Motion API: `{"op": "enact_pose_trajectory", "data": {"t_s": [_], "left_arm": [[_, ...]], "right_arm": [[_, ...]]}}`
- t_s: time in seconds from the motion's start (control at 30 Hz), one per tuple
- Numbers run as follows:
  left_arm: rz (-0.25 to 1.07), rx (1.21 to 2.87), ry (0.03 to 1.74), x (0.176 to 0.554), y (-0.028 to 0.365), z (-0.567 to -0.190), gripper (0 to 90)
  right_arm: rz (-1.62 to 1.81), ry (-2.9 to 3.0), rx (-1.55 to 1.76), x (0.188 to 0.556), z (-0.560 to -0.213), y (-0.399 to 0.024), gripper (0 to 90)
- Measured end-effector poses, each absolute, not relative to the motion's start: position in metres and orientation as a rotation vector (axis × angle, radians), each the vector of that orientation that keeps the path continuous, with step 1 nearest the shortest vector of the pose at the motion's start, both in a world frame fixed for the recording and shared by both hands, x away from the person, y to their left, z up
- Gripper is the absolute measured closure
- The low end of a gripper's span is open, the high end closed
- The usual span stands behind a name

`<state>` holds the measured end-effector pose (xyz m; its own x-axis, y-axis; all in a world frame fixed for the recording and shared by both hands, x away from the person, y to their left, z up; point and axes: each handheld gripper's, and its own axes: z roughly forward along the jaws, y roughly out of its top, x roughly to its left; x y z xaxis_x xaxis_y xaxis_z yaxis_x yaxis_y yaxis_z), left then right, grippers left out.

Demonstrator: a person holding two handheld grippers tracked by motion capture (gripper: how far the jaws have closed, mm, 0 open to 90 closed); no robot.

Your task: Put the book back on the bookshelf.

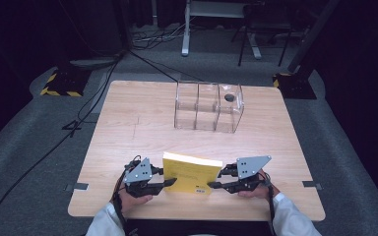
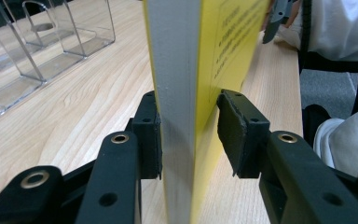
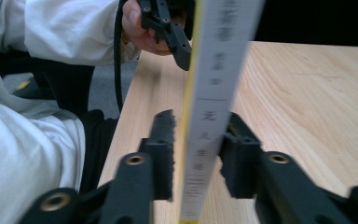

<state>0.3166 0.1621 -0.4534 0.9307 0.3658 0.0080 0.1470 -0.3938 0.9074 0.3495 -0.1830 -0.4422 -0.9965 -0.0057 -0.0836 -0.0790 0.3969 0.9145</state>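
High view: your left claw [image 1: 170, 183] and right claw [image 1: 214, 185] flank the upright yellow book [image 1: 192, 173] near the surface's [image 1: 128, 123] front edge. Left claw view: narrow, one pad [image 2: 233, 133] stands off the cover. Right claw view: narrow, a gap beside the spine.

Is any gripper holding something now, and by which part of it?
It cannot be told for sure. The yellow book stands between both grippers' jaws: left gripper at its page edge, right gripper at its spine.

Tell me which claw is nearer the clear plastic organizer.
Right. The right claw is at the yellow book's right edge, more nearly below the organizer; the left claw is farther left.
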Motion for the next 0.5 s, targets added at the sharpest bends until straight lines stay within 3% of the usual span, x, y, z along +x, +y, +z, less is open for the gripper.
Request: {"op": "enact_pose_trajectory", "data": {"t_s": [0.5], "left_arm": [[0.203, 1.960, 0.364, 0.343, 0.136, -0.455, 58.1]], "right_arm": [[1.644, 2.506, 0.043, 0.346, -0.439, -0.184, 69.4]]}}
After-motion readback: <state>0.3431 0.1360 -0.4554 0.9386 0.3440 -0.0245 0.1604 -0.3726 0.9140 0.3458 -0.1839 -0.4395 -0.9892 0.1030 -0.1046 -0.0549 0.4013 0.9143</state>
